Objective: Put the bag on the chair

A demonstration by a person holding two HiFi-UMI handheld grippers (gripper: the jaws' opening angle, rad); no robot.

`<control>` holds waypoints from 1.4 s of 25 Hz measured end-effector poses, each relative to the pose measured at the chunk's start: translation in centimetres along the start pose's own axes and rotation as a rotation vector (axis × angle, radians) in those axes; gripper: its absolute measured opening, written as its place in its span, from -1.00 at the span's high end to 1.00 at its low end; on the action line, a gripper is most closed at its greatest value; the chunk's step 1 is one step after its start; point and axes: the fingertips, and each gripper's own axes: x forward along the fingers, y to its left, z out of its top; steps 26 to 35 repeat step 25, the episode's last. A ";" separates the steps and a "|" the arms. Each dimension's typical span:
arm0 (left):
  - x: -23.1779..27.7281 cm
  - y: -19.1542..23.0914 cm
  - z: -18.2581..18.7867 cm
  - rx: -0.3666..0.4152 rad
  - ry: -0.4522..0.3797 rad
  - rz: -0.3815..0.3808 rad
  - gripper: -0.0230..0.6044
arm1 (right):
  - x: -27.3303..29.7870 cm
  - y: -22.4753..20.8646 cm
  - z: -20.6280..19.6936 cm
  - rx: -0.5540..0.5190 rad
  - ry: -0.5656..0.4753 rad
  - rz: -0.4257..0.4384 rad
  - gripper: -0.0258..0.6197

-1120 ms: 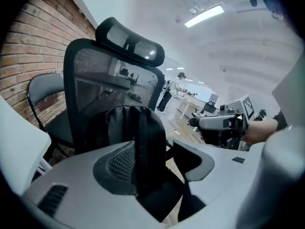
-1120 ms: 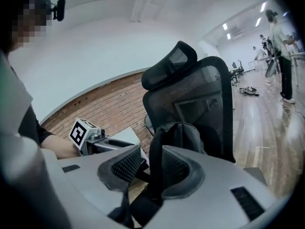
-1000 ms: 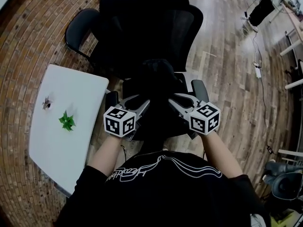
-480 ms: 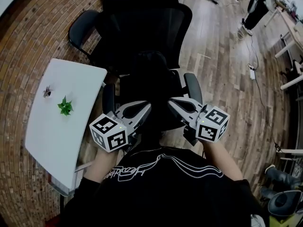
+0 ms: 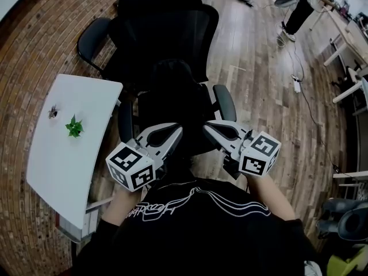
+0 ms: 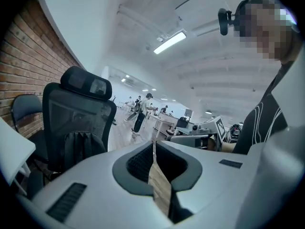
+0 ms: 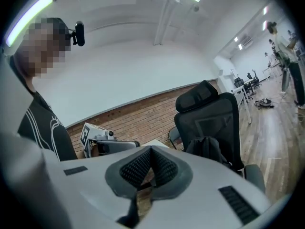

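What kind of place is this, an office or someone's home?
Most likely an open-plan office or lab. A black mesh office chair stands on a wood floor, desks with people beside them fill the far end of the room, and a strip light runs along the ceiling.

A white table (image 5: 63, 165) stands on the brick-patterned floor (image 5: 29, 56). On it lie a small green plant (image 5: 73, 126) and, near it, a small dark object (image 5: 53, 112). A white power strip (image 5: 297, 85) lies on the wooden floor (image 5: 259, 50).
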 end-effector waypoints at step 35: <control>-0.5 -0.3 -2.3 0.054 0.047 0.037 0.80 | -0.4 0.2 -2.5 -0.015 0.059 -0.029 0.94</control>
